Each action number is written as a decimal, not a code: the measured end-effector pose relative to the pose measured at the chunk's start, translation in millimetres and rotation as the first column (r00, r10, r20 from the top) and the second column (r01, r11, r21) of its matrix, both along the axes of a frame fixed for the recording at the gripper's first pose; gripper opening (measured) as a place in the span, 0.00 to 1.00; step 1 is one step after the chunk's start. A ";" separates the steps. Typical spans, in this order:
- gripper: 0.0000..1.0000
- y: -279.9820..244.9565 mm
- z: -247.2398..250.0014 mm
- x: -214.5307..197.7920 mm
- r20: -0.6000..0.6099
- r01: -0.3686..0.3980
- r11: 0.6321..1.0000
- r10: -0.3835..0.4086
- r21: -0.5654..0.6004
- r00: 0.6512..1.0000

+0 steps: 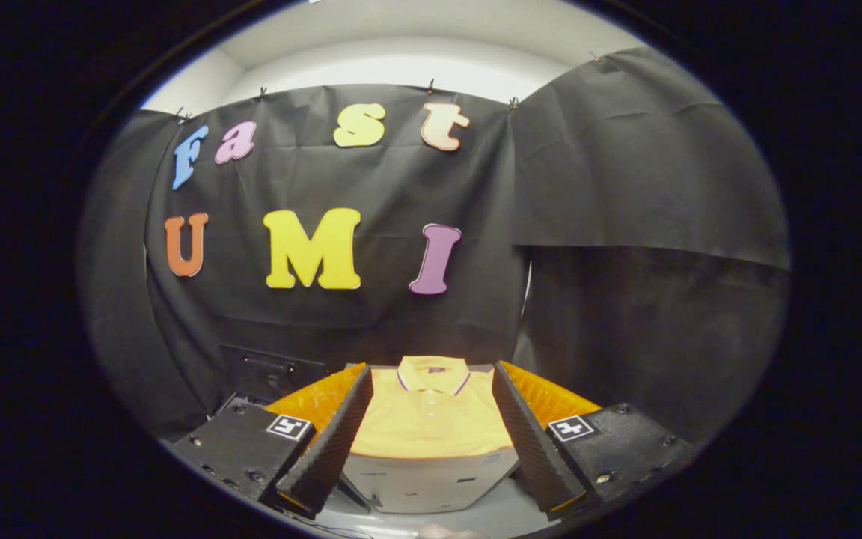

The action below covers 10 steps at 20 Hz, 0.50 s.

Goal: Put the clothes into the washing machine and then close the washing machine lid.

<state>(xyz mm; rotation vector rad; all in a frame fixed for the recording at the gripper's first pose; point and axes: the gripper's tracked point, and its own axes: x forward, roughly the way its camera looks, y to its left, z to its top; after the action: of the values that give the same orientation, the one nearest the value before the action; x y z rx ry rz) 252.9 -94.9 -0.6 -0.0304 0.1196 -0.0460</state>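
A folded yellow polo shirt (431, 415) with a striped collar lies flat on top of a white box-like body (431, 483), which may be the washing machine. My gripper (431, 389) is open, its two fingers spread wide on either side of the shirt and apart from it. The shirt sits between and just ahead of the fingers, collar pointing away from me. The left finger (334, 442) and right finger (528, 438) frame the shirt's sides without pressing on it.
Black cloth walls close the booth behind and to the right of the shirt. A dark boxy object (270, 370) stands at the foot of the back wall, left of the shirt. A pale surface (476, 520) shows below the white body.
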 end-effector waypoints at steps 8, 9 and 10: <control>1.00 -11.8 -66.3 127.0 -0.215 -0.012 1.000 0.010 -0.005 0.977; 1.00 -12.5 -72.7 137.7 -0.244 -0.016 1.000 0.018 0.009 0.970; 1.00 -11.9 -79.1 149.2 -0.268 -0.023 1.000 0.027 0.018 0.963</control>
<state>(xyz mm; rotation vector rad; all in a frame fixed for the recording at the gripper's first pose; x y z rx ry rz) 402.1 -106.8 -79.7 -0.0235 0.3907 -0.0158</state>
